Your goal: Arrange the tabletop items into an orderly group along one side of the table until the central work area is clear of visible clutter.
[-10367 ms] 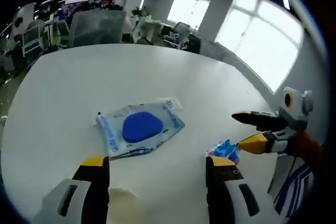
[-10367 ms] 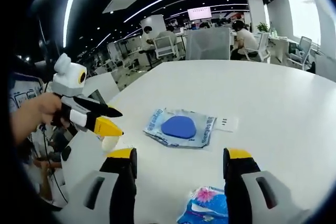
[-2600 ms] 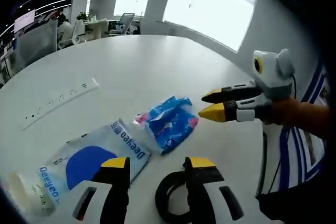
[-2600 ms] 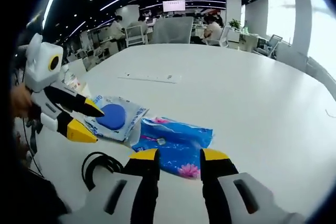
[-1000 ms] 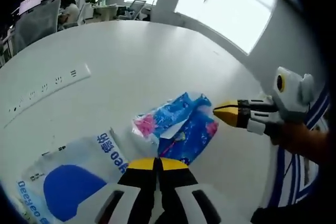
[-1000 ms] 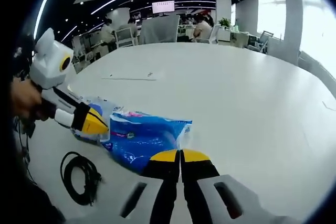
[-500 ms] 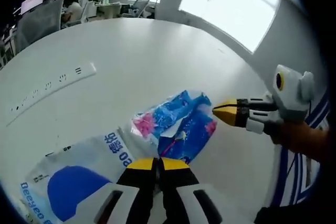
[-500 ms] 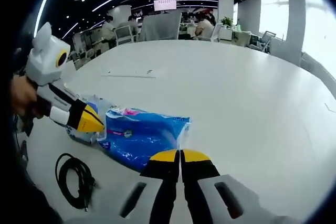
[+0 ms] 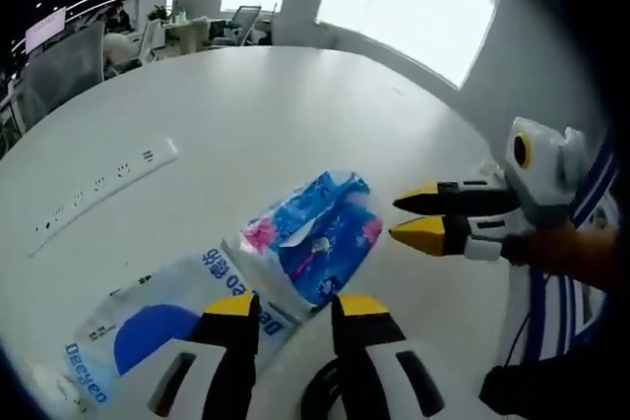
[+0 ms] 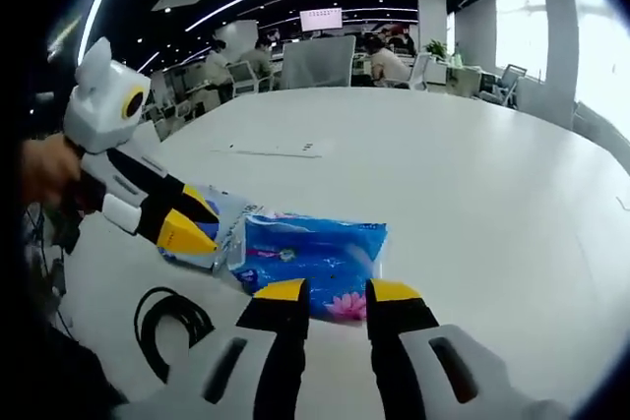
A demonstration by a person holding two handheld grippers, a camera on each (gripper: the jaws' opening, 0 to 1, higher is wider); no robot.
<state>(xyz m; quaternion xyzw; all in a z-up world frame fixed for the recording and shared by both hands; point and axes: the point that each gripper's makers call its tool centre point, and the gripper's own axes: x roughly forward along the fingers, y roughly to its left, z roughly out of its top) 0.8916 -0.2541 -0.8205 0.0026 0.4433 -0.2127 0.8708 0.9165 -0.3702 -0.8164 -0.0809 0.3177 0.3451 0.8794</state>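
**Both grippers parted beside the blue tissue pack**

While I am holding a gripper in each hand over the white table, both pairs of jaws are standing a little apart and gripping nothing. My left gripper is hovering with its yellow tips just short of the blue tissue pack, one tip lying over the edge of the clear pouch with the blue oval inside. My right gripper is pointing at the same tissue pack from the other side, its tips just at the pack's near edge; I cannot tell whether they are touching it.

On the pouch I am reading blue letters, "Deeyeo", printed twice along its borders. The tissue pack is showing pink flowers on blue; its writing is too small to read.

In the left gripper view my right gripper is reaching in level, jaws slightly apart, just beside the tissue pack, my hand wrapped around its handle. In the right gripper view my left gripper is angling down over the pouch, which is touching the tissue pack. A coiled black cable is lying near the pack, and a white power strip is resting well apart from it.
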